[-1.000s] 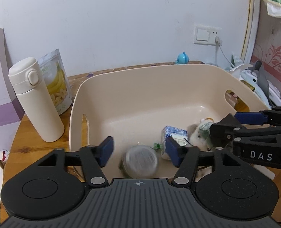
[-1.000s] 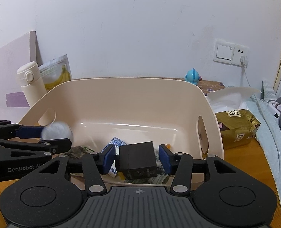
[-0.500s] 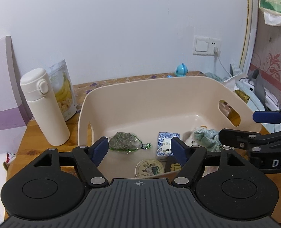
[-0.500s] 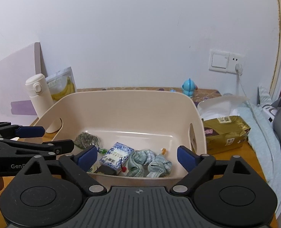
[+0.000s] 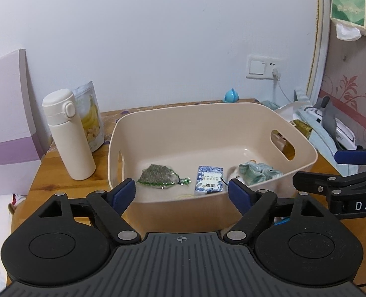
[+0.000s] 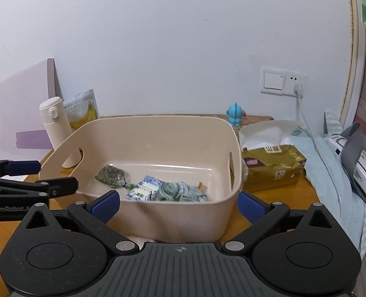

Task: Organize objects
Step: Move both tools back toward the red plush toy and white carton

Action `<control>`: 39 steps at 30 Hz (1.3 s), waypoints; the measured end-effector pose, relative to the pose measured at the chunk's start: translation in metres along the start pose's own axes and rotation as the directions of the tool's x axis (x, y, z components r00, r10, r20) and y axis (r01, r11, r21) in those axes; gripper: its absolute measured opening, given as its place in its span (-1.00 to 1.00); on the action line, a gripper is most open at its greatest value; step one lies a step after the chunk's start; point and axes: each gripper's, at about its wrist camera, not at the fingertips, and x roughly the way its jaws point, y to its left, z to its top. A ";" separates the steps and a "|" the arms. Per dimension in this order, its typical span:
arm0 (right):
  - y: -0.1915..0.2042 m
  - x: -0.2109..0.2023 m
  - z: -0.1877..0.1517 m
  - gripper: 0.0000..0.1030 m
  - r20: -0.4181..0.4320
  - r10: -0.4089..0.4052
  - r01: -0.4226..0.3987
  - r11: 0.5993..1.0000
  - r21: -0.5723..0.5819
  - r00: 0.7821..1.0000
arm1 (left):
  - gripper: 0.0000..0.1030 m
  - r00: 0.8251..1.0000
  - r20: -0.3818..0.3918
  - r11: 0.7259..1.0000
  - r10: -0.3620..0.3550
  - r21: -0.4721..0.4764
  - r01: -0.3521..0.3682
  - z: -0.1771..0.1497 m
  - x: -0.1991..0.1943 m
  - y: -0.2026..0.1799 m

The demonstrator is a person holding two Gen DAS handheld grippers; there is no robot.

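Note:
A beige plastic bin point(image 5: 207, 113) point(image 6: 158, 123) stands on the wooden table. Inside lie a green-grey packet point(image 5: 158, 174) point(image 6: 112, 174), a blue-and-white patterned box point(image 5: 209, 179) point(image 6: 145, 190) and a bundle of green checked cloth point(image 5: 257, 169) point(image 6: 180, 191). My left gripper point(image 5: 181, 194) is open and empty, in front of the bin's near wall. My right gripper point(image 6: 179, 204) is open and empty, also before the near wall. Each gripper shows at the edge of the other's view.
A white flask point(image 5: 69, 133) point(image 6: 56, 126) and a banana-chip pouch point(image 5: 90, 118) stand left of the bin. A gold tissue pack point(image 6: 272, 163), a blue toy point(image 6: 235, 113), cloth and a white device point(image 6: 361, 170) lie to the right. A wall socket point(image 6: 282, 81) is behind.
Both grippers have pulled back and up out of the bin. The right one let go of the dark block and opened wide. The left one dropped the round tin.

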 end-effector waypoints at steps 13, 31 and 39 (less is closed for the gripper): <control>-0.017 -0.014 -0.021 1.00 -0.033 -0.024 0.024 1.000 0.007 0.999 | 0.65 0.999 -0.043 0.999 -0.029 -0.037 0.027 -0.024 -0.011 -0.008; -0.038 -0.003 -0.064 1.00 -0.148 -0.055 0.062 0.997 0.044 0.987 | 0.65 0.986 -0.156 0.999 -0.052 -0.006 0.052 -0.059 0.015 -0.024; -0.049 0.001 -0.074 1.00 -0.177 -0.078 0.087 0.995 0.046 0.981 | 0.65 0.979 -0.190 0.997 -0.074 -0.012 0.073 -0.067 0.025 -0.027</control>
